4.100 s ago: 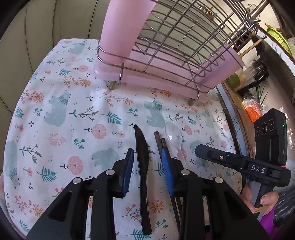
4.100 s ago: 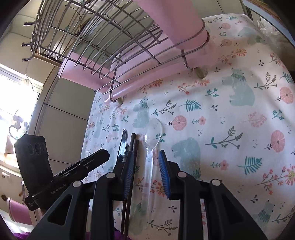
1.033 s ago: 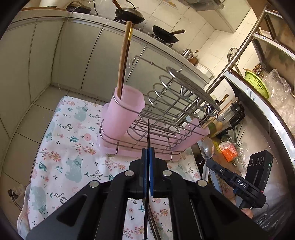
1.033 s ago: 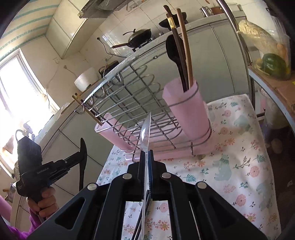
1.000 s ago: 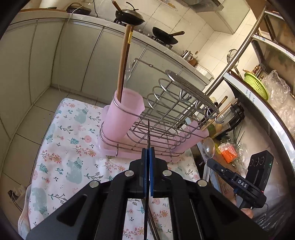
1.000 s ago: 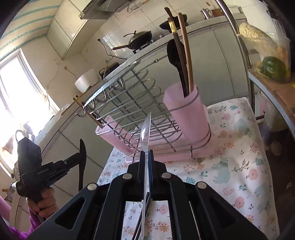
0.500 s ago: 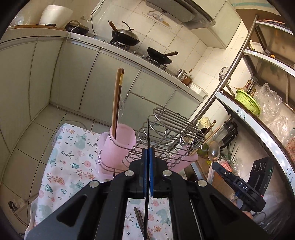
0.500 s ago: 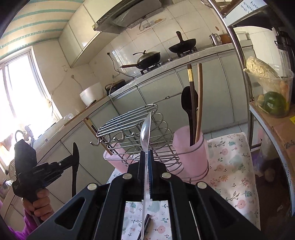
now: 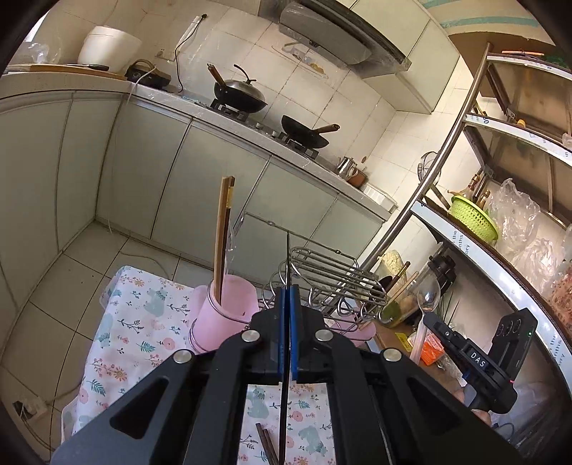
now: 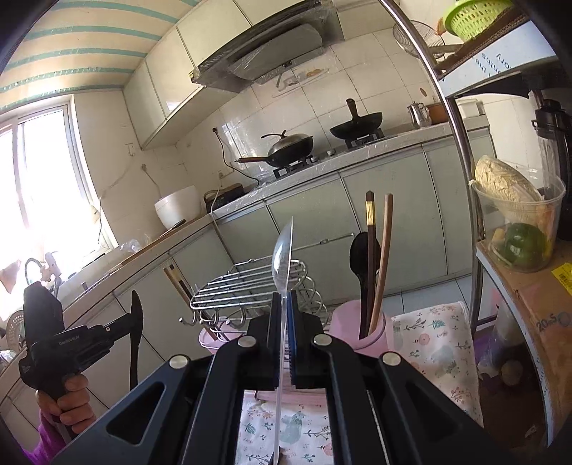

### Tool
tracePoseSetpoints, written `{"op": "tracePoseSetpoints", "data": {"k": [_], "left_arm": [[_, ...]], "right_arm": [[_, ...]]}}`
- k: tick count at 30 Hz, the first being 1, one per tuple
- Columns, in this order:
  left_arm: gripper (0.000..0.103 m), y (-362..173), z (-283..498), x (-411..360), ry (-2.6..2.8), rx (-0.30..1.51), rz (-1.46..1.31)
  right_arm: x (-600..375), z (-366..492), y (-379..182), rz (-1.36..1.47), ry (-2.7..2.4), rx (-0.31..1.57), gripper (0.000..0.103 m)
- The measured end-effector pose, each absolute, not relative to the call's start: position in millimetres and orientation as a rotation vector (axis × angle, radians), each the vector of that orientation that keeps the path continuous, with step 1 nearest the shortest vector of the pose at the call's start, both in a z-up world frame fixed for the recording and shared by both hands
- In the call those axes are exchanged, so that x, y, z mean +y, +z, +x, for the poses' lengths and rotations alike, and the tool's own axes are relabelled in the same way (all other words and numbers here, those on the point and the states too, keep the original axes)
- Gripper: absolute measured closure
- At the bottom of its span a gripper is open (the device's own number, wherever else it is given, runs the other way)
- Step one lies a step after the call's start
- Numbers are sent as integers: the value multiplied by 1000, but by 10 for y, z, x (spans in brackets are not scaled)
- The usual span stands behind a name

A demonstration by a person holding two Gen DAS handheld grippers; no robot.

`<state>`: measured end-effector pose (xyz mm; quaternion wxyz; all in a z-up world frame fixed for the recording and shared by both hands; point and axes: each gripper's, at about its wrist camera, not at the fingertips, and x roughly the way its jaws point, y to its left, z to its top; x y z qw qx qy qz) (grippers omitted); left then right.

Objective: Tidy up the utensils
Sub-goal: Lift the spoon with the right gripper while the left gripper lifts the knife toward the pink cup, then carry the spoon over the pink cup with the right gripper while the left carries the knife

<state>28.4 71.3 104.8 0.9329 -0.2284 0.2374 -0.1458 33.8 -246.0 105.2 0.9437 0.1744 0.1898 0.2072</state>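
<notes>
Kitchen setting, pale green cabinets along the far wall, two black woks (image 9: pixel 240 96) on the stove and a range hood (image 9: pixel 323 34) above them. Down low sits a tabletop with a floral cloth (image 9: pixel 139 323), and on it a wire rack (image 9: pixel 323 272) with a pink cup (image 9: pixel 225 314) at one end. That cup has chopsticks (image 9: pixel 223 232) standing upright in it, and from the right wrist view a black spoon (image 10: pixel 359 257) stands in there too. Left tool (image 9: pixel 288 298) is clamped tight on a black knife (image 9: pixel 287 257), held edge-on so it looks like a thin line poking up between the blue pads; the right wrist view shows its serrated blade pointing up, well above the cloth. Right tool (image 10: pixel 285 304) is pinched shut on a clear plastic spoon (image 10: pixel 283 257), bowl end up, handle running down between the fingers. Both utensils are off the tabletop, in the air in front of the rack, not touching it. One more pair of dark chopsticks (image 9: pixel 266 441) lies flat on the cloth below the left tool. A hand (image 10: pixel 68 402) in a purple sleeve grips the left tool's handle. Over on the right a metal shelf (image 9: pixel 493 229) carries a green basket (image 9: pixel 473 218) and some plastic bags.
</notes>
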Motion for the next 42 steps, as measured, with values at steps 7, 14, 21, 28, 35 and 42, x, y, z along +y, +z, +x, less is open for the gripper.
{"op": "tracePoseSetpoints", "data": {"k": [7,14,21,28,35,42], "left_arm": [[102,1127,303,735,-288,447,-475],[102,1167,379,765,-268,421,-482],[102,1214,445,757,-247,375,-472],[102,1155,554,770,-232,351,-475],[102,1078,676,866,-230,344,-509],[102,1003,789,919,-231,340,-525]], "right_arm": [[-2536,366,1207,351,394,318,100],[-2630,429,1291,358,368,268,100],[-2768,495,1391,348,327,208,100],[-2813,679,1384,334,282,170,100],[-2640,959,1186,283,263,144,100],[-2467,1130,955,205,223,121,100]]}}
